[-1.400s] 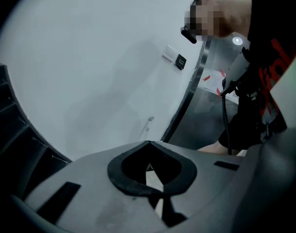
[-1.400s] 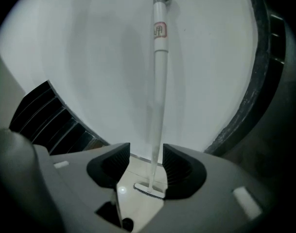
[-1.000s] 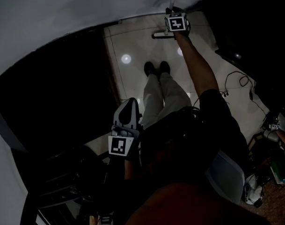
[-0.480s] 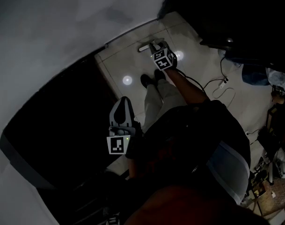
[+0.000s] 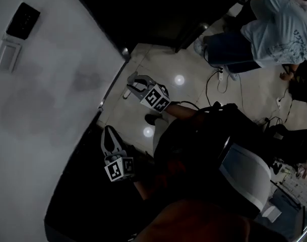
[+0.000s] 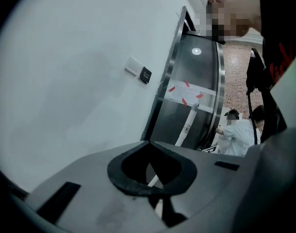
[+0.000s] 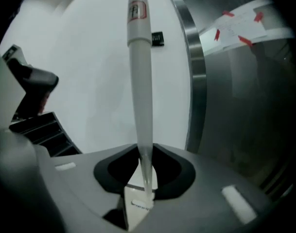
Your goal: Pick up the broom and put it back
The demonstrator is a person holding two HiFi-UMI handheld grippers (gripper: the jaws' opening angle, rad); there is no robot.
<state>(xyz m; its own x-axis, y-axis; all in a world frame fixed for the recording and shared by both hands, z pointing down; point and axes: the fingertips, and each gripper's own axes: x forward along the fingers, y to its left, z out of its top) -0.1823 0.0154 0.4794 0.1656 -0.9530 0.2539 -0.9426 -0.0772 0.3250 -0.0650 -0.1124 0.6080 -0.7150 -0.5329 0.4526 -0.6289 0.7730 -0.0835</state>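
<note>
Right gripper [image 7: 146,152] tight on the broom handle [image 7: 139,81] — left gripper [image 6: 148,143] jaws together, empty.

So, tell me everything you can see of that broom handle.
The broom handle is a pale, round pole, seemingly plastic or coated metal. It narrows toward the right gripper, whose fingers clamp its thin end, and runs straight up that gripper's view before the white wall. A label with red print wraps it higher up. Its brush end is unseen.

White broom handle [image 7: 139,81], grey door [image 7: 250,115], red tape [image 7: 245,40].
</note>
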